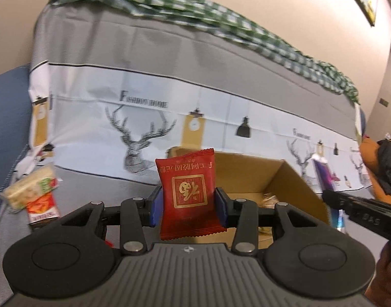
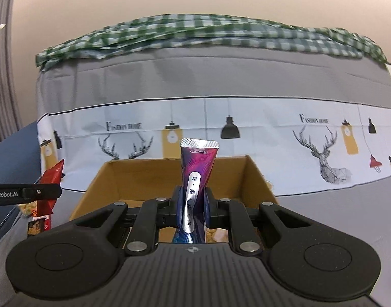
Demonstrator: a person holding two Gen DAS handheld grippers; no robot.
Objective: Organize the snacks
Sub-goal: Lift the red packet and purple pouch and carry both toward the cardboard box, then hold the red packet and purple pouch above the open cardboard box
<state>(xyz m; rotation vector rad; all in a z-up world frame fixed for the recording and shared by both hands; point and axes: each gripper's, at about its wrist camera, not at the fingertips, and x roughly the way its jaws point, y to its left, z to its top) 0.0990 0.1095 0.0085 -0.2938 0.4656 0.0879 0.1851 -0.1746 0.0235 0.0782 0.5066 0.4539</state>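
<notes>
Between the blue pads of the left claw (image 1: 187, 200) a red snack packet (image 1: 189, 194) is gripped upright, held before the open cardboard box (image 1: 292, 179). A slim purple sachet (image 2: 196, 179) is pinched in the narrowly closed right claw (image 2: 193, 204) — above the box's open top. Beside the box, at its left, two more snack packets (image 1: 34, 194) are left lying on the grey cover (image 1: 93, 186) — well apart from both claws.
</notes>
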